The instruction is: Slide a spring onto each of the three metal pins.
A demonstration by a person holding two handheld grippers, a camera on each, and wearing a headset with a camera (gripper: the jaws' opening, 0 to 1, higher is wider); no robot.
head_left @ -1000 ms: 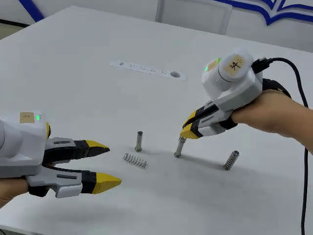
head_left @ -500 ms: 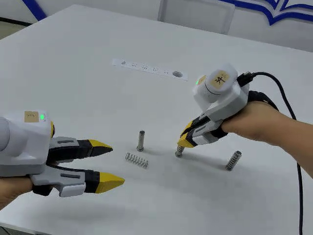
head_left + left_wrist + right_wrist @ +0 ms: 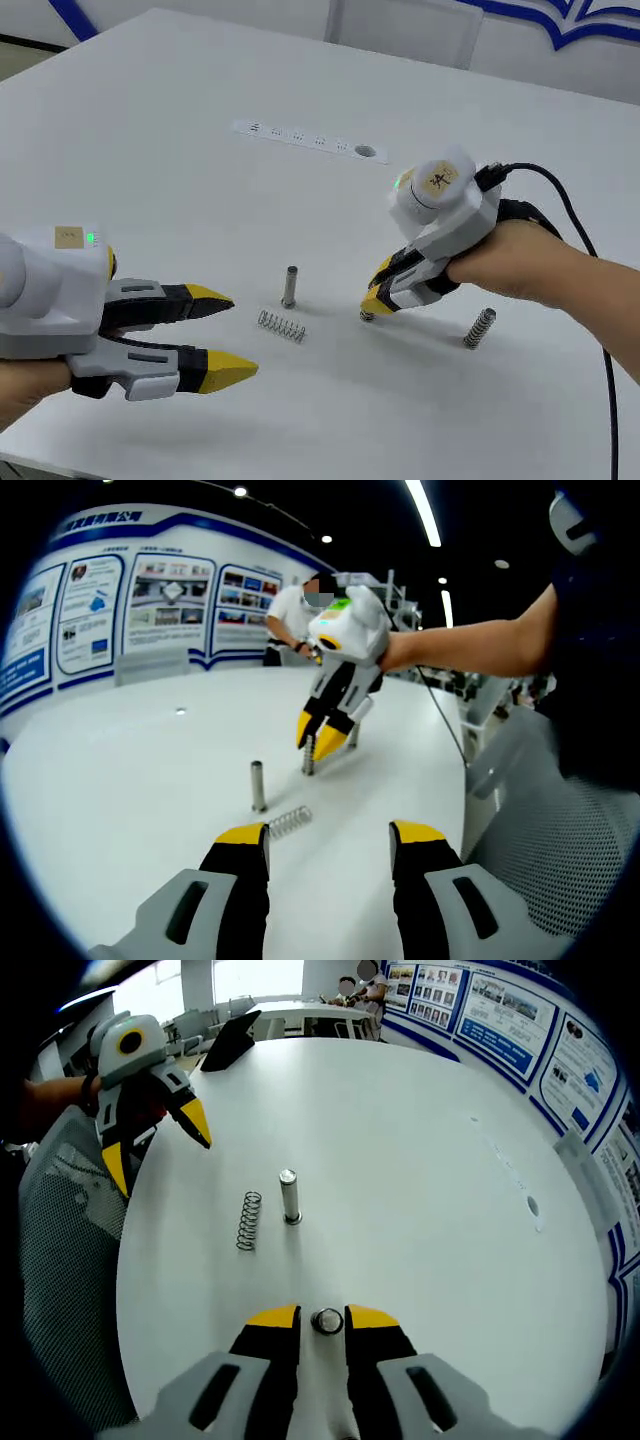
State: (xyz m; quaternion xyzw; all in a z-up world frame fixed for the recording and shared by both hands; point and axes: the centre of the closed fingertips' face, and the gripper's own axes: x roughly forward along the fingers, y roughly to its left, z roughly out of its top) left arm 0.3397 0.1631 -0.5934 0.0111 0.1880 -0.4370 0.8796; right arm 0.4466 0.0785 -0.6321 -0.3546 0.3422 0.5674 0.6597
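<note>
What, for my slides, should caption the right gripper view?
Yellow-tipped right tongs bracket an upright silver metal pin; a loose wire coil spring lies beside a second, bare pin.

White bench [image 3: 150, 120] is carrying an inset socket strip [image 3: 300, 138]. Ceiling strips [image 3: 425, 515] are lighting blue-trimmed wall posters [image 3: 100, 600]. Grey mesh chair [image 3: 65, 1250] is standing alongside.

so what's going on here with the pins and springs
A person works two handheld grippers on a white table. The right gripper has its jaws closed around the middle pin, low near its base. The left gripper hovers open near a loose spring lying beside a bare pin. A third pin already wears its spring.
</note>
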